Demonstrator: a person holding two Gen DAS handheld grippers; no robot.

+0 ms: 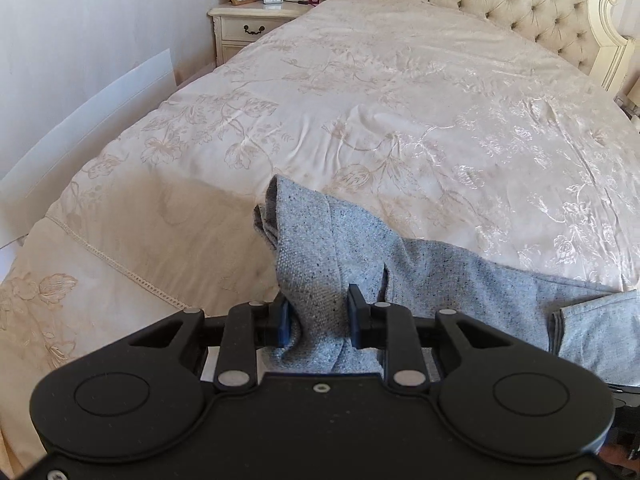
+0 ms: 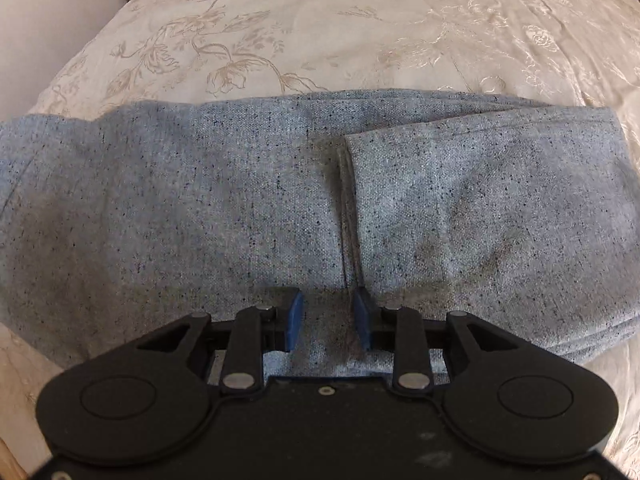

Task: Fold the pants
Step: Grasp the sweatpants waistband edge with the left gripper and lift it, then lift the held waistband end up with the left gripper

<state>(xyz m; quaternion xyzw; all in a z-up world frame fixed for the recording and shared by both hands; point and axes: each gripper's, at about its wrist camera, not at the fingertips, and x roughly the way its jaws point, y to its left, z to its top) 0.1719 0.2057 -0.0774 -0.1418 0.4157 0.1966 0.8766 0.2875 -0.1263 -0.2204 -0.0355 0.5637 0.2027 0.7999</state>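
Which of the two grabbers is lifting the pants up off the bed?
The left gripper. Its jaws pinch a bunch of the gray pants, raised above the bedspread. The right gripper only hovers over flat fabric, jaws apart.

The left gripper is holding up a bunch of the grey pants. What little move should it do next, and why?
Probably carry that raised end across and lay it on the flat part. The left gripper has a bunched end of the grey pants between its fingers, lifted off the bedspread. The rest lies flat, one end already folded over, under the right gripper, whose jaws look parted.
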